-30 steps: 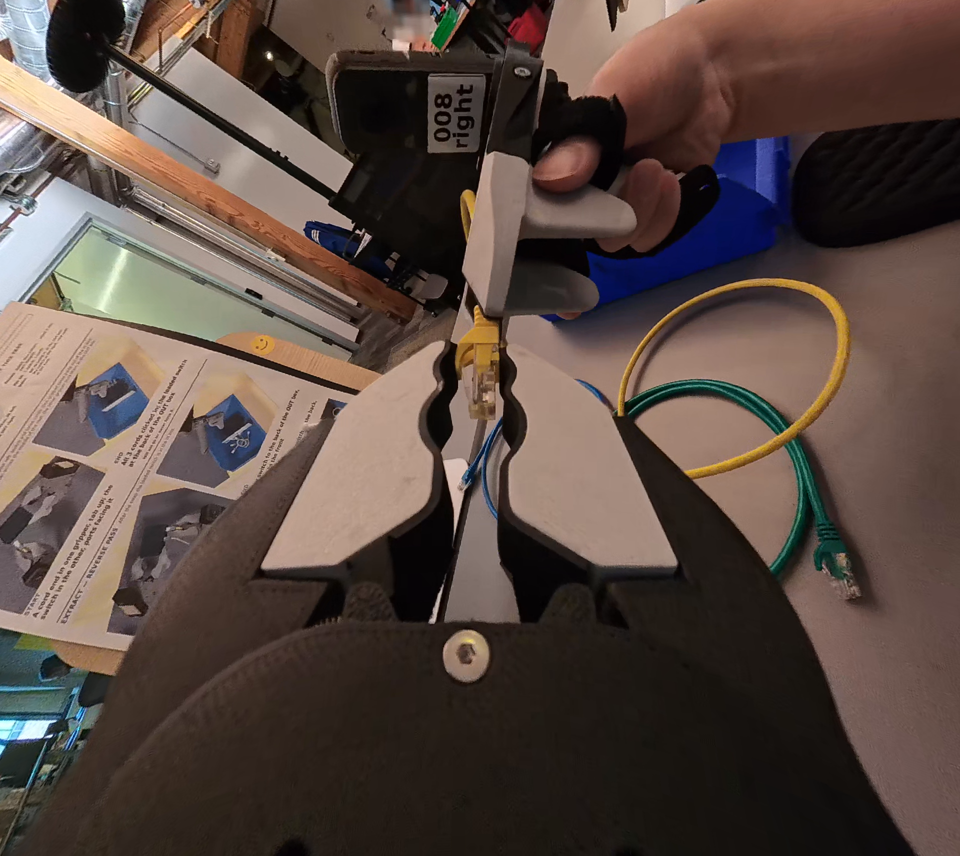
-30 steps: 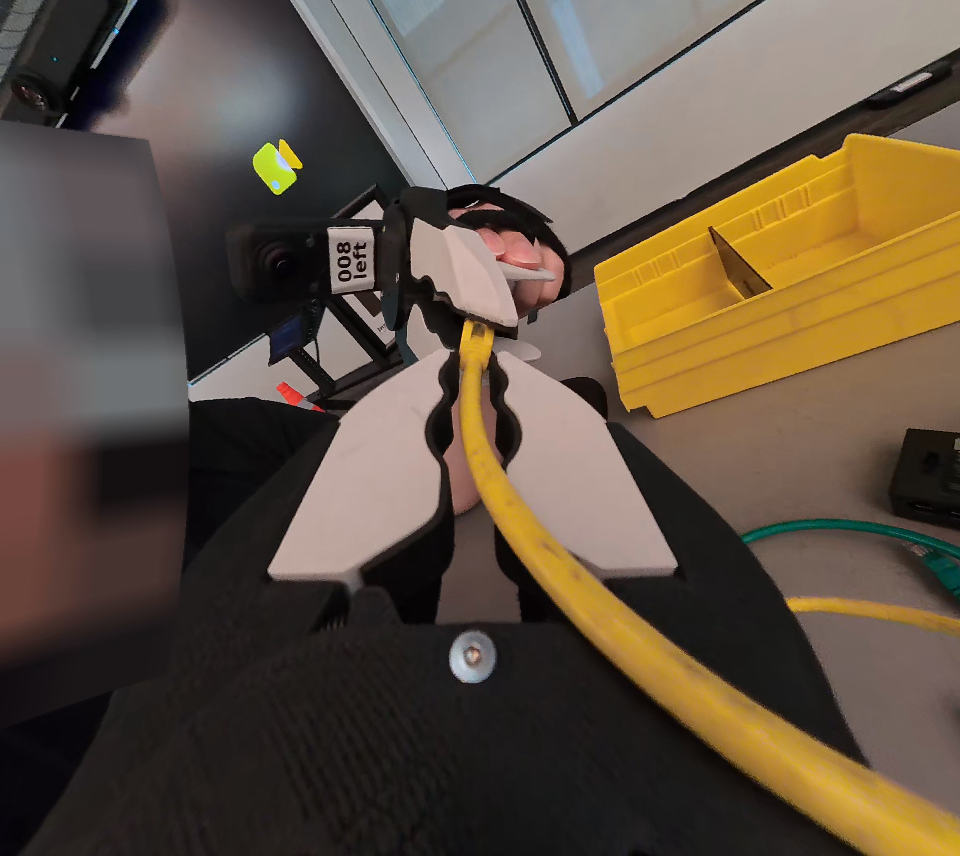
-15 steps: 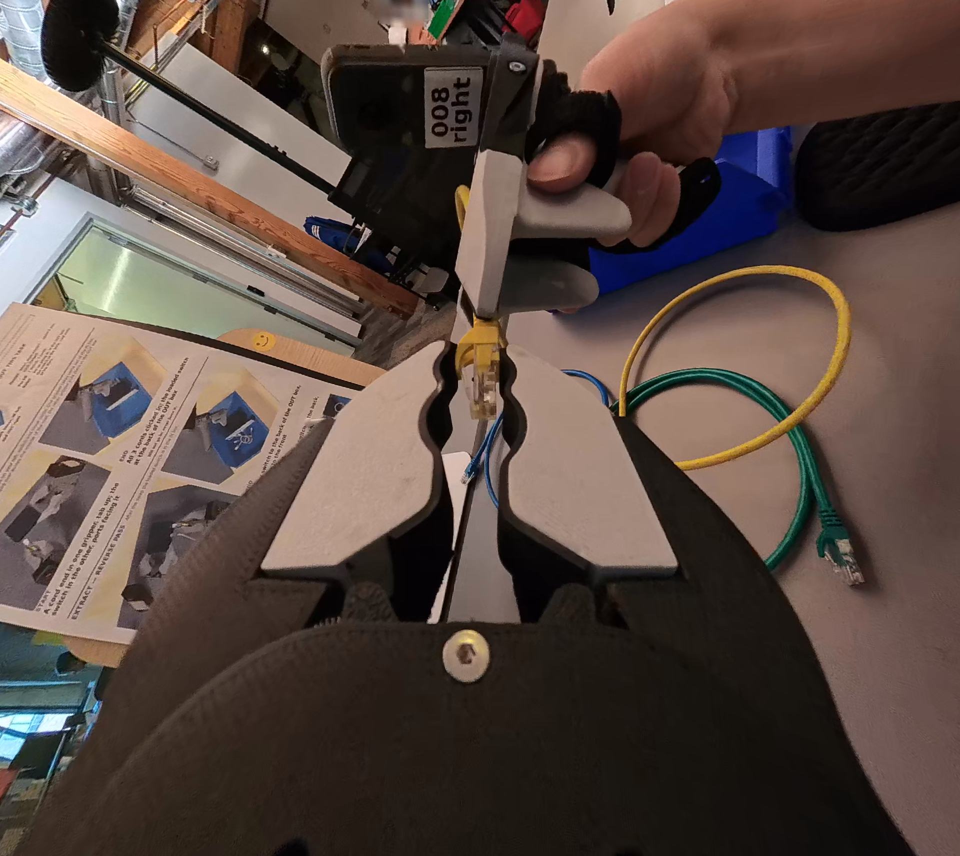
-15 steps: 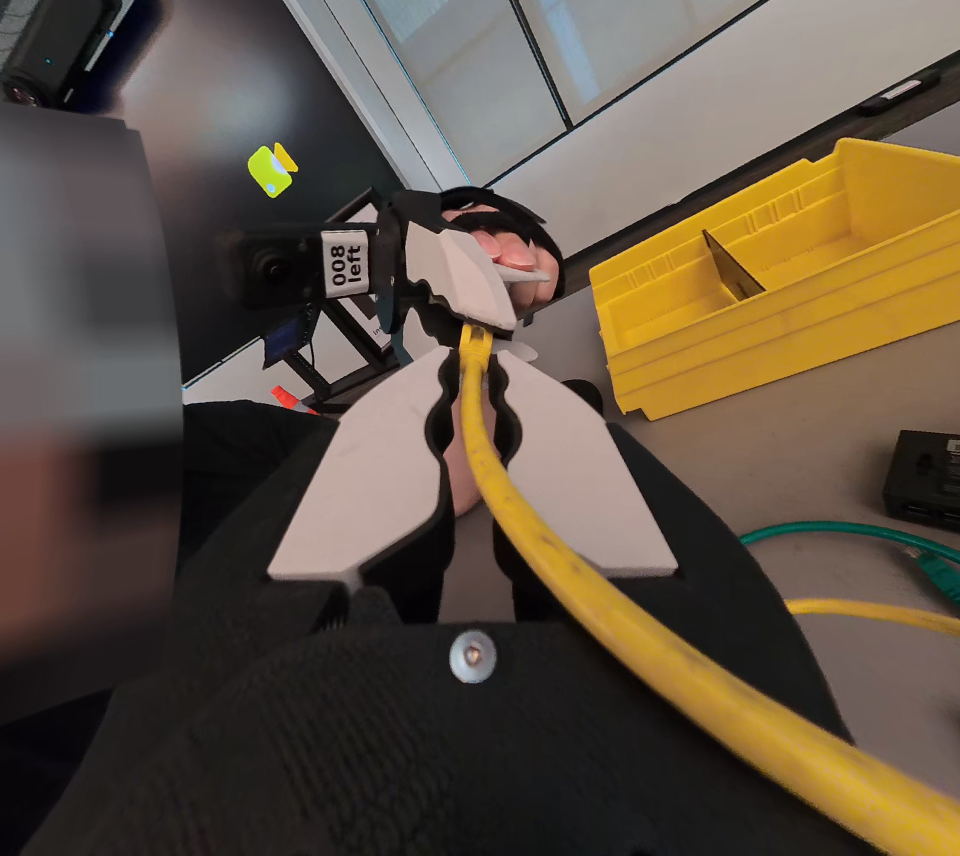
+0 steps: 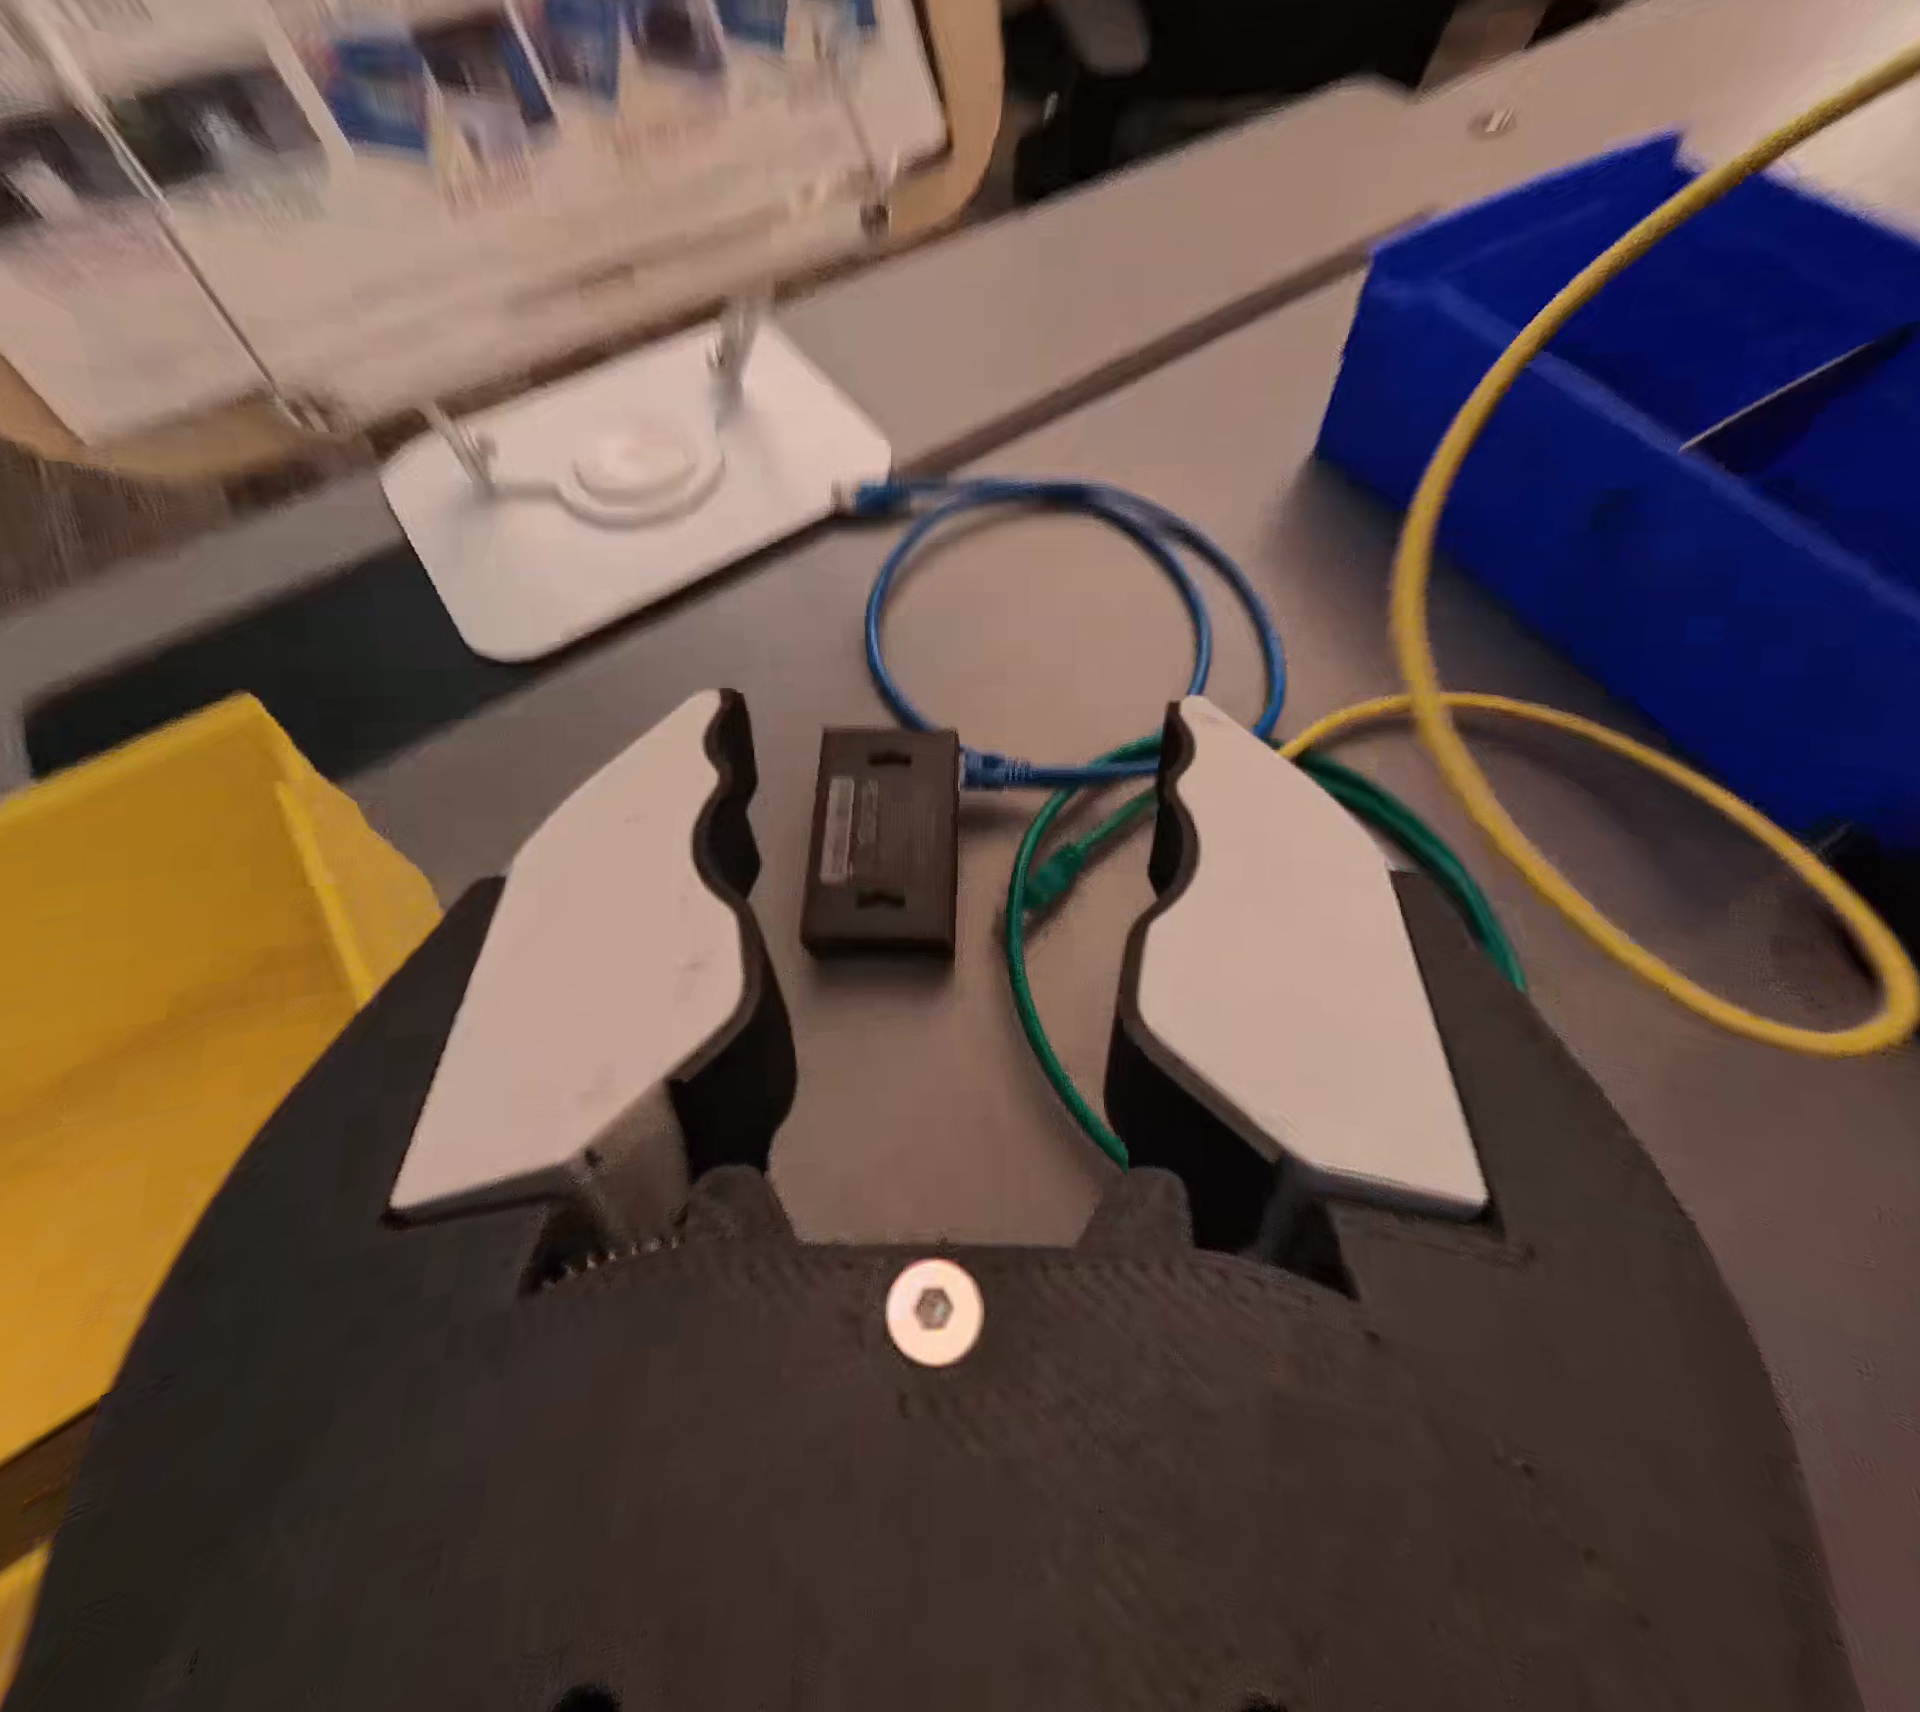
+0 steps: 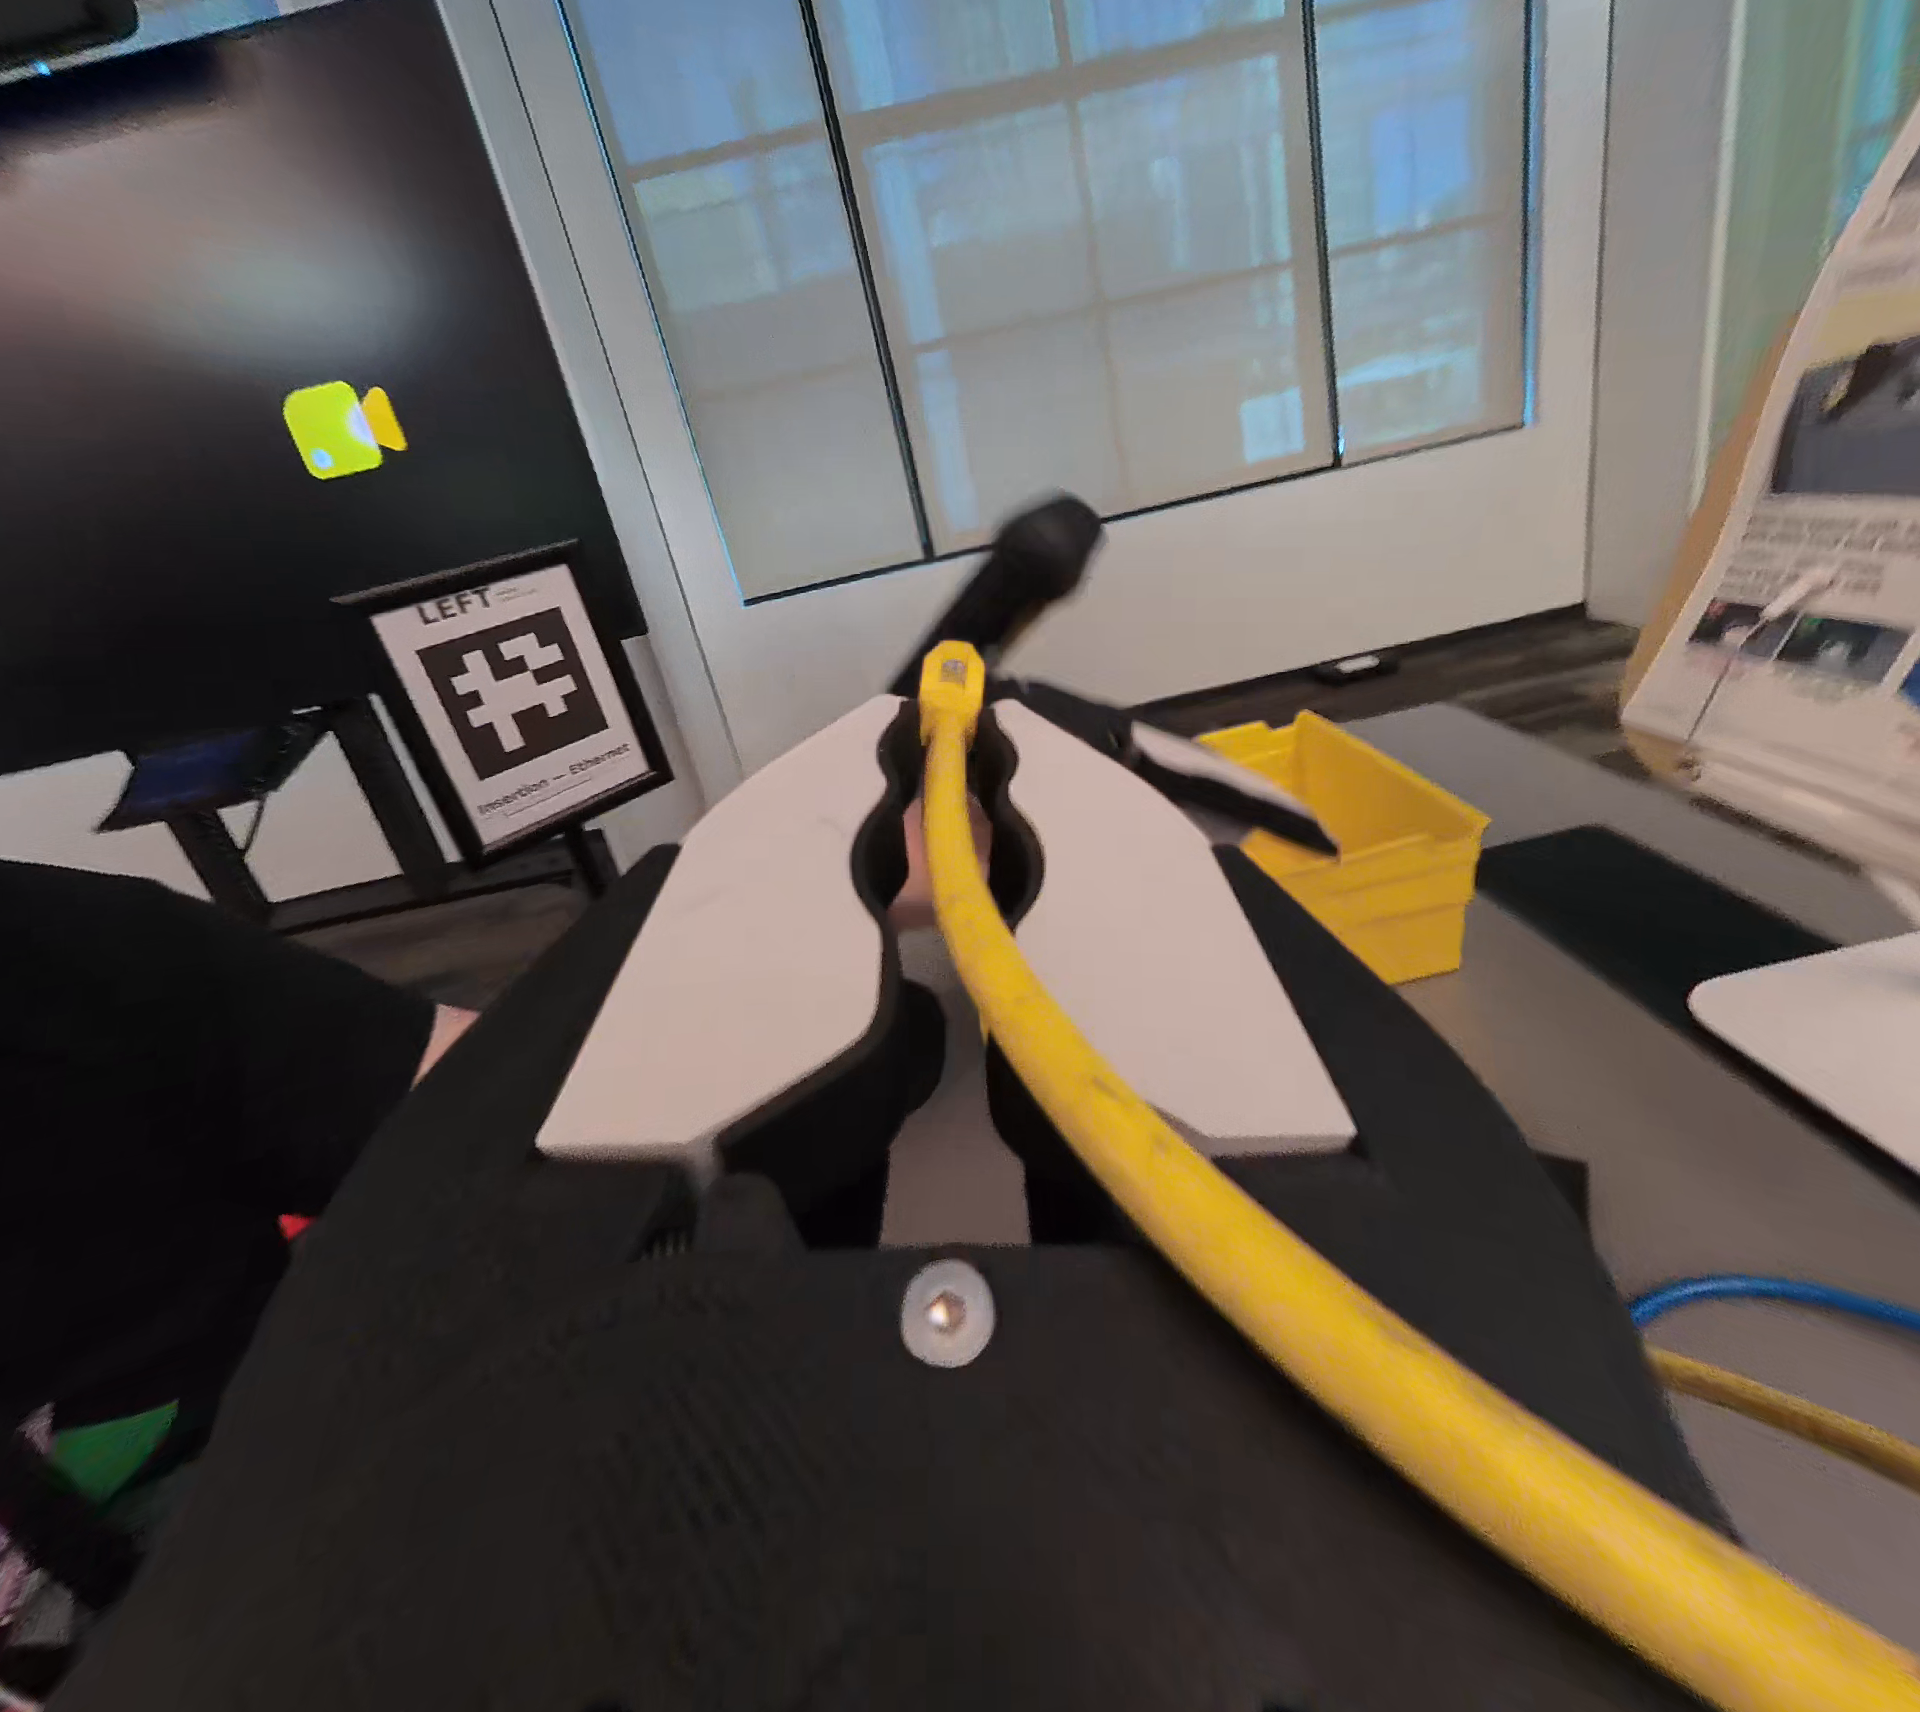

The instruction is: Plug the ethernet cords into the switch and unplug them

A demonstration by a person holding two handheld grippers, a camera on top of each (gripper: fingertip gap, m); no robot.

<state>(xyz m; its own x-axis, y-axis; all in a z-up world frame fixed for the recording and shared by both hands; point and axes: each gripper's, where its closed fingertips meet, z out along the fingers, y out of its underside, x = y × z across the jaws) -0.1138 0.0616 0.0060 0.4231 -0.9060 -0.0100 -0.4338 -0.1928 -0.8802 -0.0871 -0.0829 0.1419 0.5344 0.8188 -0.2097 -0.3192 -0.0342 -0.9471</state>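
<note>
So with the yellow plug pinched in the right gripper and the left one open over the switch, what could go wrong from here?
The green cable loops beside the switch between the left gripper fingers and could get pinched too. The right gripper holds the yellow cable behind its plug, which may pivot on insertion.

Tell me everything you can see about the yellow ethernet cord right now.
The yellow ethernet cord is a thick, smooth-jacketed cable. The right gripper is shut on it just behind the plug, which juts past the fingertips, pointing away from the camera. From there the cord runs back past the camera. In the left wrist view it arcs through the air in front of the blue bin and ends in a loop on the grey table, crossing the green cord.
</note>
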